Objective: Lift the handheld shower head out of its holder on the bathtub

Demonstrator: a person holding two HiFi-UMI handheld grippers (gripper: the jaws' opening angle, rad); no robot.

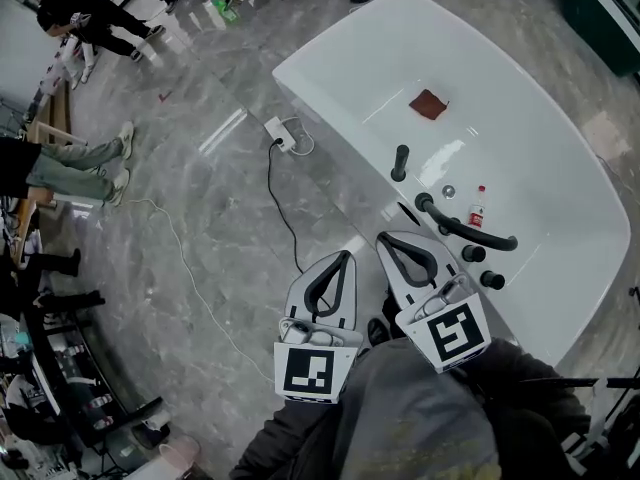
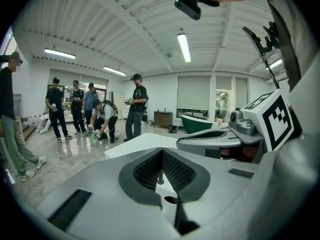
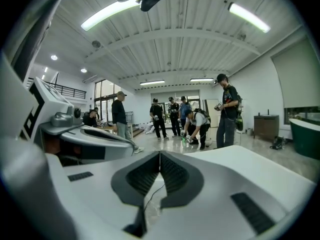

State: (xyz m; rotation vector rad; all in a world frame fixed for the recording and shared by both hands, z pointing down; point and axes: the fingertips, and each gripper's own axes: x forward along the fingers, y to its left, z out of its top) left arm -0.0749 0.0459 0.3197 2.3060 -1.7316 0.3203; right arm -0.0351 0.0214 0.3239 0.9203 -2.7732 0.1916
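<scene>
Closest, at the bottom of the head view, are two marker cubes, one on each claw. Just past them the left gripper (image 1: 346, 256) points up the frame with its tips pressed together and nothing between them. The right gripper (image 1: 384, 238), beside it, is also squeezed tight and holds nothing. Both claws sit over the grey floor, near the edge of the white bathtub (image 1: 330, 58) but not touching it.

A little further, right of center, the handheld shower head (image 1: 465, 230) lies along the tub's rim. It is a long black stick with a bent end, and it rests in its holder. Two round black knobs (image 1: 473, 254) sit just beside it, and a small bottle with a red cap (image 1: 477, 209) stands near it.

I think the shower head is hard, smooth and a bit slippery, and not very heavy. The best place to take hold looks like the middle of the long handle, pinched across it. A claw must open first.

Further off, a brown cloth (image 1: 429, 104) lies inside the tub. People (image 1: 90, 13) stand at the upper left.
</scene>
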